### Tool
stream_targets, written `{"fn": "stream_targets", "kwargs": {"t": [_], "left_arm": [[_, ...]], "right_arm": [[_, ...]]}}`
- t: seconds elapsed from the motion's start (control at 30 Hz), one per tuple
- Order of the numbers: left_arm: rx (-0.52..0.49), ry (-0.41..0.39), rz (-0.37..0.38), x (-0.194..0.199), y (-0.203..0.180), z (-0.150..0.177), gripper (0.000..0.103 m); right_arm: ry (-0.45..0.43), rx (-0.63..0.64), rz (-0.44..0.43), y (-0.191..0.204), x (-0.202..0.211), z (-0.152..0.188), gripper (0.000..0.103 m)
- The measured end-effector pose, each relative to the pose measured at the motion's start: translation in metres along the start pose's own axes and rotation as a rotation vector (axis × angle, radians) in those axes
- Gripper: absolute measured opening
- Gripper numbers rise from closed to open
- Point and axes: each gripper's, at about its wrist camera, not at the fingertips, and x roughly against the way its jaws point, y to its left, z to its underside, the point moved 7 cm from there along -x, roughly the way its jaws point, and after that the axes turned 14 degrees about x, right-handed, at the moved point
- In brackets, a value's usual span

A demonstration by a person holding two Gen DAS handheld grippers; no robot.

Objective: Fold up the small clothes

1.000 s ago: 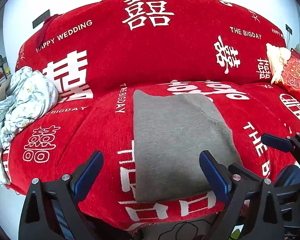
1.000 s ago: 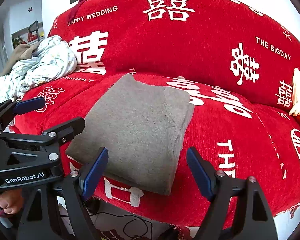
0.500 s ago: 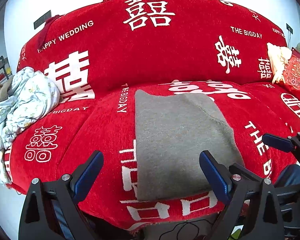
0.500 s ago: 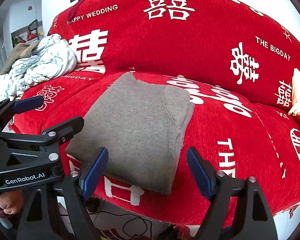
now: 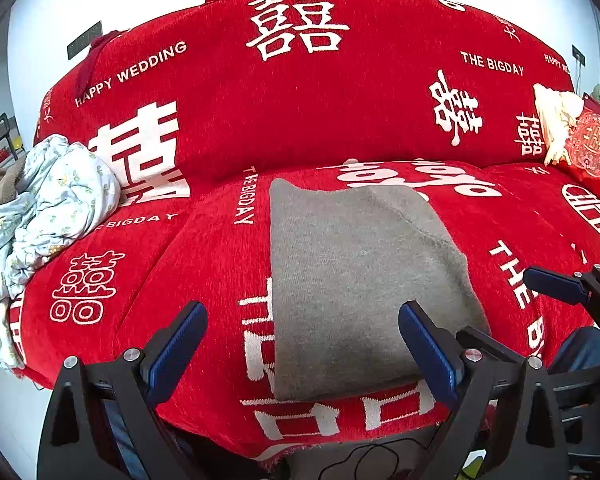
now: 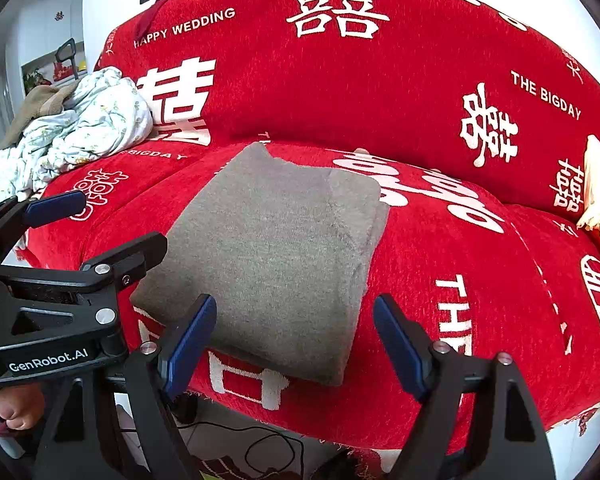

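Note:
A grey knit garment (image 5: 356, 276) lies folded into a flat rectangle on the red sofa seat (image 5: 204, 264); it also shows in the right wrist view (image 6: 276, 252). My left gripper (image 5: 302, 344) is open and empty, held just in front of the garment's near edge. My right gripper (image 6: 294, 340) is open and empty, in front of the garment's near right corner. The left gripper appears at the left of the right wrist view (image 6: 96, 224), beside the garment's left edge.
A crumpled pile of pale floral clothes (image 5: 48, 216) lies at the sofa's left end, also in the right wrist view (image 6: 80, 128). A red embroidered cushion (image 5: 596, 148) and cream fabric (image 5: 556, 124) sit at the right end. Cables (image 6: 260, 448) lie on the floor below the seat.
Both grippers stay open and empty. The left wrist view has shifted slightly; the garment has not moved.

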Motion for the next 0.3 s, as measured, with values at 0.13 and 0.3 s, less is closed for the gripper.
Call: {"fn": "stream_targets", "kwargs": {"t": [0.13,0.3], "left_arm": [[0.005,0.01,-0.001,-0.0029,0.0016,0.0013,0.097],[-0.001,0.008,-0.012,-0.0042,0.0015,0.0032,0.097]], "right_arm": [[0.003,0.0,-0.002,0.0002,-0.0022,0.0005,0.083],[0.003,0.001,-0.012,0.0008,-0.0062,0.0026,0.083]]}}
